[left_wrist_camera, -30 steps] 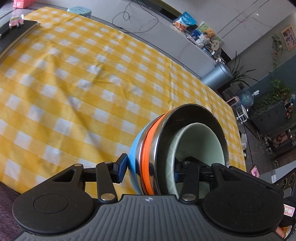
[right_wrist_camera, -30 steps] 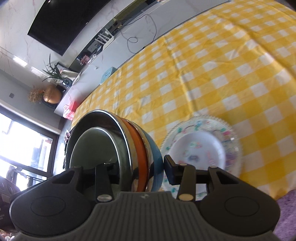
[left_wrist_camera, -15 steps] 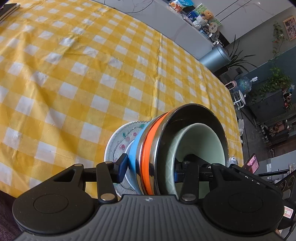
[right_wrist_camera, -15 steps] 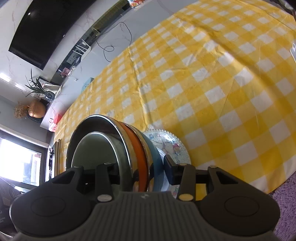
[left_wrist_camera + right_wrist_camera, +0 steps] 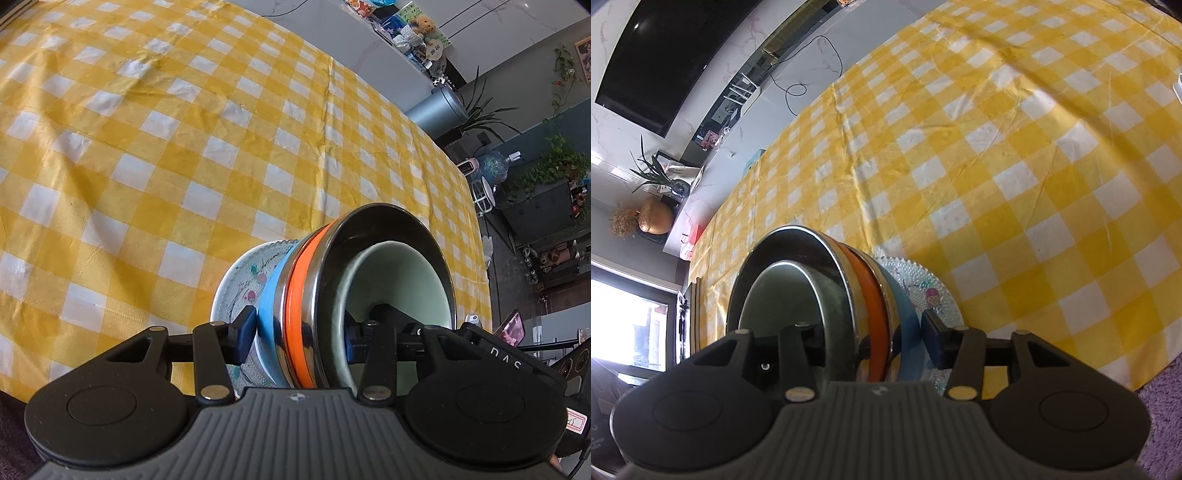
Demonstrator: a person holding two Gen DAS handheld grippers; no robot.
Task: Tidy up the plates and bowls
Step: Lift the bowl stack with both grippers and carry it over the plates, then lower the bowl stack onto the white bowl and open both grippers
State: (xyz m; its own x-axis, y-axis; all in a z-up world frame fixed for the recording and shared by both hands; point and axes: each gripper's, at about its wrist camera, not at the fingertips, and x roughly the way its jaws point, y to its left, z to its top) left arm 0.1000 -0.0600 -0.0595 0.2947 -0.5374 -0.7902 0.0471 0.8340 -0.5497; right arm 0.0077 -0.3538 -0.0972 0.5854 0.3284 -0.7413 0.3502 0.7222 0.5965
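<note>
The left tool [image 5: 299, 336] stands about half open, clamped on the wall of a nested stack of bowls [image 5: 295, 314]: one pad presses the blue outer side, the other sits inside the pale green inner bowl [image 5: 402, 280]. The stack sits on the patterned plate [image 5: 240, 291], which lies on the yellow checked tabletop [image 5: 147, 147] near its front edge. In this view the bowls' mouths face right and their axis runs left to right across the picture. The left tool points steeply down at the plate.

The right tool [image 5: 875, 336] straddles the opposite wall of the same stack [image 5: 875, 314], one finger inside the steel bowl [image 5: 798, 258], the other outside over the plate [image 5: 923, 291]. Its jaws are opening; a slim gap shows between the outer pad and the blue side. It too tilts steeply down toward the plate.
</note>
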